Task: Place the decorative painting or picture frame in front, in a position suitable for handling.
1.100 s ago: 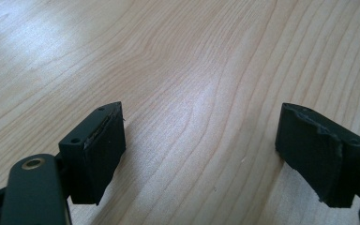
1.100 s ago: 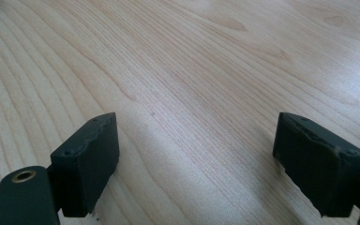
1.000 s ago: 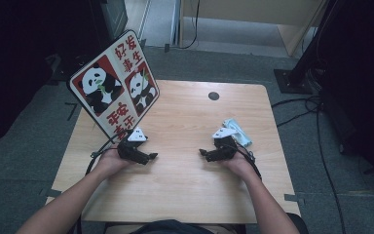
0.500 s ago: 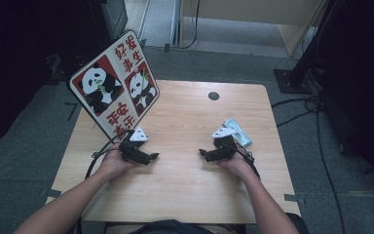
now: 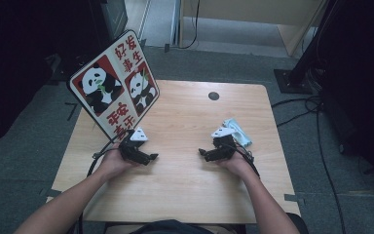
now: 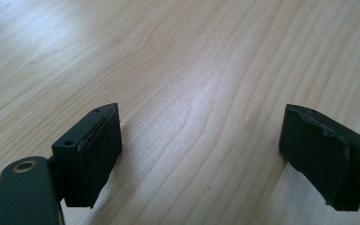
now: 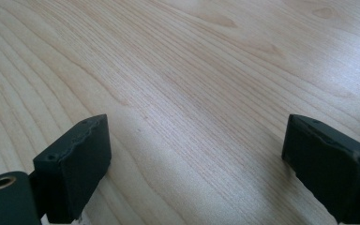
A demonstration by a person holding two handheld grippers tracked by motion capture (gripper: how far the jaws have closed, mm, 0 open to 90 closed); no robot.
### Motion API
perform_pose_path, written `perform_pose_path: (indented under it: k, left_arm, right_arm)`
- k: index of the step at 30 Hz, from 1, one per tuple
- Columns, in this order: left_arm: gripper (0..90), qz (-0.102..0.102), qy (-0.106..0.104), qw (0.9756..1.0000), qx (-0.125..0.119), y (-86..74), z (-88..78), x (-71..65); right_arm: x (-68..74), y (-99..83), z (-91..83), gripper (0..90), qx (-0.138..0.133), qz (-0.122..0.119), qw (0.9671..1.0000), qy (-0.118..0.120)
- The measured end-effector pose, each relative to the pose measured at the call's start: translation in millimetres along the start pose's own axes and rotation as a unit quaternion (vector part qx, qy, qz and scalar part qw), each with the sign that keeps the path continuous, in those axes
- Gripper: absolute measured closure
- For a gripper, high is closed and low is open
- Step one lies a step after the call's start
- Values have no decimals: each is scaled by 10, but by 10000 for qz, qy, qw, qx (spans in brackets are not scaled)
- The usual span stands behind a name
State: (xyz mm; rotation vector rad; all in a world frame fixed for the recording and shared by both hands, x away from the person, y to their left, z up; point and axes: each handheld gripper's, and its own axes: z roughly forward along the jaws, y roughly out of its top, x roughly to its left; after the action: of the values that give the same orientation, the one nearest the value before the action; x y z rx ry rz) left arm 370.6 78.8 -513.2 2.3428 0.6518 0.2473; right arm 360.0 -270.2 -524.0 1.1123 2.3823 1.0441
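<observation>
Trouble may come from the panda sign [image 5: 114, 92] leaning just behind the left gripper [image 5: 148, 157]; both it and the right gripper [image 5: 203, 153] are released, grasping nothing, and a careless lift could topple it.

Light teal packet [image 5: 237, 132]: small, flat, soft-looking, pale blue-green with a whitish end. Lies flat on the wooden counter [image 5: 185, 126], long axis running roughly 10 to 4 o'clock. Sits on the counter's right half, near the right edge, at about 3 o'clock from the counter's centre. Lower-left end is partly hidden; markings too small to read.
</observation>
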Motion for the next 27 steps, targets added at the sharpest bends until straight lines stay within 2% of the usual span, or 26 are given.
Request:
perform_pose_path:
  k: [4, 8, 12, 14, 15, 18, 21, 27]
  left_arm:
    - [157, -16, -33, 10000, 55, 23, -49, 18]
    - [213, -113, -110, 9998, -100, 61, -131, 39]
    - [235, -130, -161, 9998, -34, 85, -185, 47]
    - [266, -172, -297, 9994, -11, 92, -252, 55]
    - [308, -182, -338, 9993, -16, 90, -281, 63]
    - [336, -225, -284, 9993, -124, 83, -371, 83]
    - [361, -292, -321, 9988, -243, 70, -462, 104]
    - [371, -335, -376, 9982, -322, 36, -604, 107]
  right_arm:
    - [0, 1, 1, 83, -1, 0, 10000, -2]
    - [0, 1, 1, 83, -1, 1, 10000, -1]
    - [0, 0, 2, 83, -7, 4, 10000, -2]
    - [1, 0, 2, 83, -7, 4, 10000, -2]
    - [0, 0, 2, 83, -7, 2, 10000, -3]
    - [1, 0, 2, 83, -7, 3, 10000, -3]
    - [1, 1, 2, 82, -4, 6, 10000, 6]
    - [-6, 11, 14, 70, 10, -29, 10000, 22]
